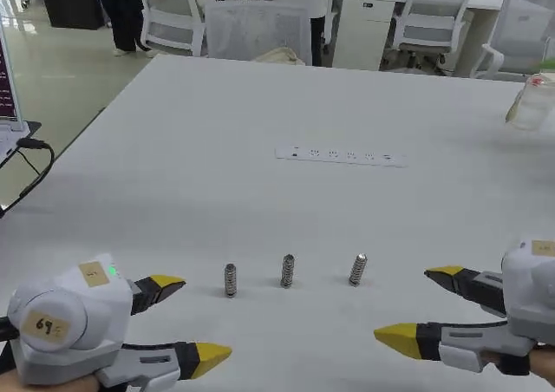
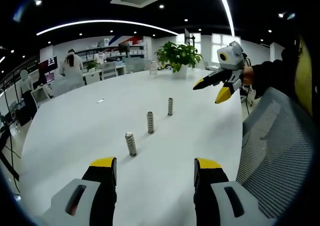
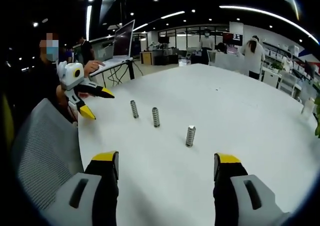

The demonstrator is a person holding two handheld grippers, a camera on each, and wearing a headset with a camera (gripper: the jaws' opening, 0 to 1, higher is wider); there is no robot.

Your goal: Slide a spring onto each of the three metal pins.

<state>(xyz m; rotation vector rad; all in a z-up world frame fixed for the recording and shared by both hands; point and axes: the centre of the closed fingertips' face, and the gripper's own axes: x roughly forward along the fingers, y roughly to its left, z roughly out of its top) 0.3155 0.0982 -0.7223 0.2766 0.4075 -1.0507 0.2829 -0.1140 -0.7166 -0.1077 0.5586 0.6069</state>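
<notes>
**Jaws open and empty; three springs stand on their pins**

Jaws of the left gripper [image 1: 199, 316] are spread wide and hold nothing. Jaws of the right gripper [image 1: 404, 303] are likewise spread wide and hold nothing. Both grippers sit low at the near edge of the tabletop [image 1: 217, 149], one at each side of the work.

1. Location of the work. Three coils stand in a row across the tabletop, well apart from one another: the left spring [image 1: 231, 280], the middle spring [image 1: 288, 271] and the right spring [image 1: 358, 270]. A power strip [image 1: 341, 156] lies farther back, well clear of the row.

2. Orientation. Each coil's long axis is upright, the right one leaning slightly. In the right gripper view, a rounded pin [image 3: 192, 129] head shows above the nearest coil. The other pins are too small to make out inside their coils.

3. Relation to the jaws. The row lies ahead of both grippers and between them. The left gripper is nearer the left spring and the right gripper is nearer the right spring. The middle spring lies roughly midway. No jaw touches any coil.

4. Assessment. No loose spring is visible on the tabletop. All three appear already fitted, so the task is judged complete or nearly so. Any further approach should come in from the side, level with the upright coil.
</notes>
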